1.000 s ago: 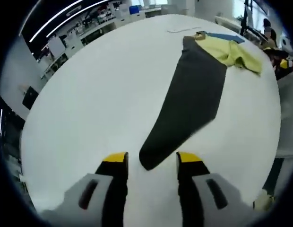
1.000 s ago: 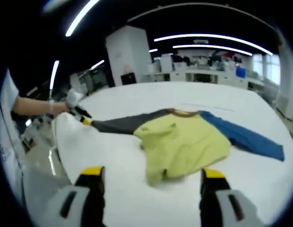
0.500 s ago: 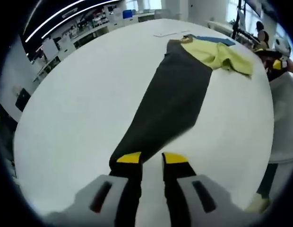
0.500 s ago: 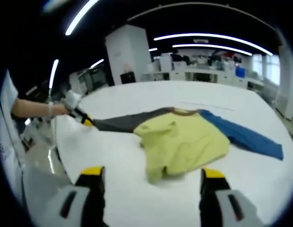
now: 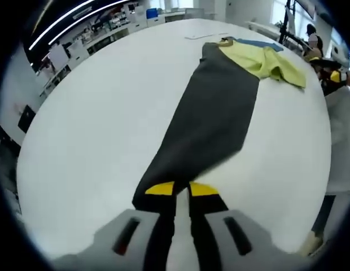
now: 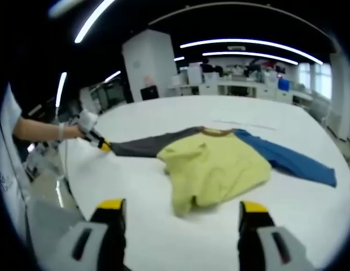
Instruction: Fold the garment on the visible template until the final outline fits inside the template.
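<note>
Grey sleeve (image 5: 206, 118) pinched in left hand-held gripper (image 5: 181, 188).

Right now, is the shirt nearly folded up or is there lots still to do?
Lots still to do. Done: the left tongs are shut on the end of the dark grey sleeve, which lies stretched out flat. In hand: that sleeve, ready to fold in. Left: the yellow body lies bunched, the blue sleeve is spread wide, and the right tongs hang open above the white table.
</note>
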A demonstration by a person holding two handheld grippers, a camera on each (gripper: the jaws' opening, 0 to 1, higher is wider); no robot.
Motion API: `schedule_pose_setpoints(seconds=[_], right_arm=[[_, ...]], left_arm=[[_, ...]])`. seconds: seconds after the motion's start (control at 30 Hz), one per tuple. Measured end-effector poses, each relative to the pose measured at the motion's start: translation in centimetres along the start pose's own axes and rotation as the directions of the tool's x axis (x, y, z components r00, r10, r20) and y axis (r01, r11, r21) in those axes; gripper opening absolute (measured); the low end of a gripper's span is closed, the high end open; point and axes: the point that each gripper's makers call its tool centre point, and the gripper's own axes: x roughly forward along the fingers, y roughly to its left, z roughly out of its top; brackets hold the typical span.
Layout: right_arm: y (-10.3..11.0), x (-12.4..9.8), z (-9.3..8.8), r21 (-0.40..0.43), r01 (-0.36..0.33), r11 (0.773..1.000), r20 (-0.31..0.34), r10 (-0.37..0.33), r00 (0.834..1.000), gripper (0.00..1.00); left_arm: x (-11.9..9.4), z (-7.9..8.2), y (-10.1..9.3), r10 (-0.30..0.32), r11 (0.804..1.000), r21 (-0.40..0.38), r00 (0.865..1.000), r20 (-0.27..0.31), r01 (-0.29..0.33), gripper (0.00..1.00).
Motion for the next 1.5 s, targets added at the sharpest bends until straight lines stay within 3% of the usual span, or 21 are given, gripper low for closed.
schedule_pose_setpoints(seconds=[0.07, 0.1, 0.23, 0.3, 0.5, 0.77, 0.9, 1.1, 1.33, 1.5], right_arm=[[0.0, 0.1, -0.1, -0.001, 0.0, 1.0, -0.002, 0.0, 1.0, 0.81], [0.0, 0.1, -0.1, -0.001, 0.0, 1.0, -0.002, 0.0, 1.0, 0.81], [0.3, 0.2, 0.0, -0.003, -0.006, 1.0, -0.001, 0.006, 1.0, 0.81], [0.4, 0.3, 0.0, -0.004, -0.008, 1.0, -0.001, 0.008, 1.0, 0.81], [0.7, 0.3, 0.0, -0.006, -0.016, 1.0, 0.003, 0.016, 1.0, 0.81], [1.0, 0.3, 0.1, -0.014, -0.024, 1.0, 0.003, 0.024, 1.0, 0.81], [1.1, 0.2, 0.1, -0.012, -0.024, 1.0, 0.006, 0.024, 1.0, 0.81], [1.3, 0.2, 0.0, -0.013, -0.024, 1.0, 0.008, 0.025, 1.0, 0.81], [0.9, -0.2, -0.3, -0.006, -0.018, 1.0, 0.005, 0.018, 1.0, 0.81], [0.8, -0.3, -0.3, -0.009, -0.017, 1.0, 0.006, 0.017, 1.0, 0.81]], left_arm=[[-0.1, 0.0, 0.2, 0.015, 0.999, 0.041, 1.0, -0.008, -0.015, 0.0], [-0.4, 0.0, -0.4, 0.014, 0.999, 0.045, 1.0, -0.006, -0.014, 0.0], [-1.0, -0.4, 0.0, 0.017, 0.999, 0.047, 1.0, 0.0, -0.017, 0.0], [-2.0, -0.4, -1.0, 0.015, 0.998, 0.063, 1.0, 0.015, -0.015, 0.0], [-4.4, -1.4, -1.4, 0.046, 0.998, 0.045, 0.999, 0.027, -0.047, 0.0], [-5.8, -2.4, 0.3, 0.087, 0.996, -0.024, 0.996, 0.034, -0.086, 0.0], [-6.0, -2.6, 0.2, 0.081, 0.995, -0.061, 0.996, 0.041, -0.079, 0.0], [-5.2, -3.7, -0.6, 0.063, 0.997, -0.035, 0.998, 0.004, -0.063, 0.0], [-5.4, -4.8, -1.6, 0.043, 0.997, -0.068, 0.999, -0.011, -0.043, 0.0], [-5.0, -5.1, -0.8, 0.06, 0.996, -0.067, 0.998, -0.005, -0.06, 0.01]])
